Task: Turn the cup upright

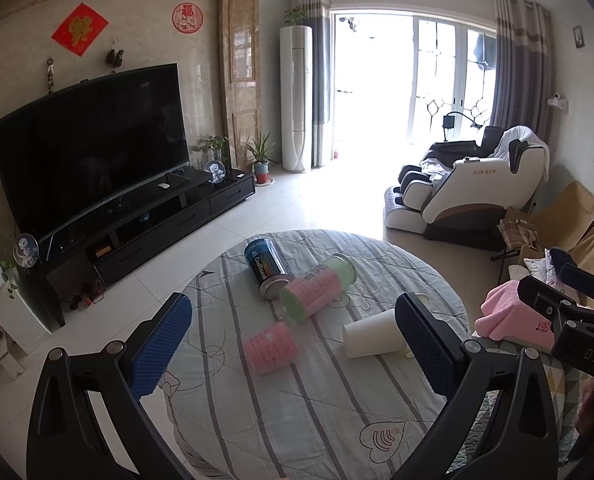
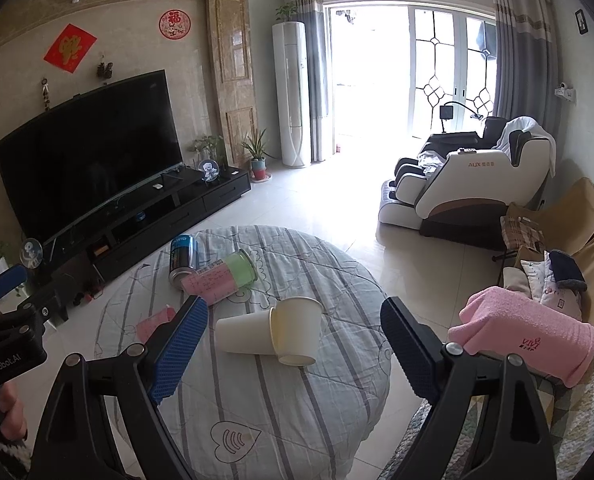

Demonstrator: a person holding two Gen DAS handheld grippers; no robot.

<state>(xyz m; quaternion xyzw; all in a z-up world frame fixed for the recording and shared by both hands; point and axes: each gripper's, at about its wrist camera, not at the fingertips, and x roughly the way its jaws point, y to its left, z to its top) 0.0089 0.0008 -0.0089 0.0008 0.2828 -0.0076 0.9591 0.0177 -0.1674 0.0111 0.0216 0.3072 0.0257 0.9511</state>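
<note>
A white paper cup [image 2: 243,334] lies on its side on the round cloth-covered table [image 2: 257,400]; a second paper cup [image 2: 297,332] stands upright against it. In the left wrist view the lying cup [image 1: 373,338] sits beside the right finger. A pink cup [image 1: 271,347] lies on its side in front of my left gripper [image 1: 293,344], which is open and empty above the table. My right gripper [image 2: 293,344] is open and empty, with the paper cups just ahead between its fingers. A green-and-pink container [image 1: 317,292] and a blue can [image 1: 267,266] lie further back.
A pink towel [image 2: 525,332] lies on a seat at the right. A sofa with cushions [image 2: 557,240] and a massage chair [image 2: 469,188] stand to the right. A TV [image 2: 89,152] on a black stand is at the left. Tiled floor surrounds the table.
</note>
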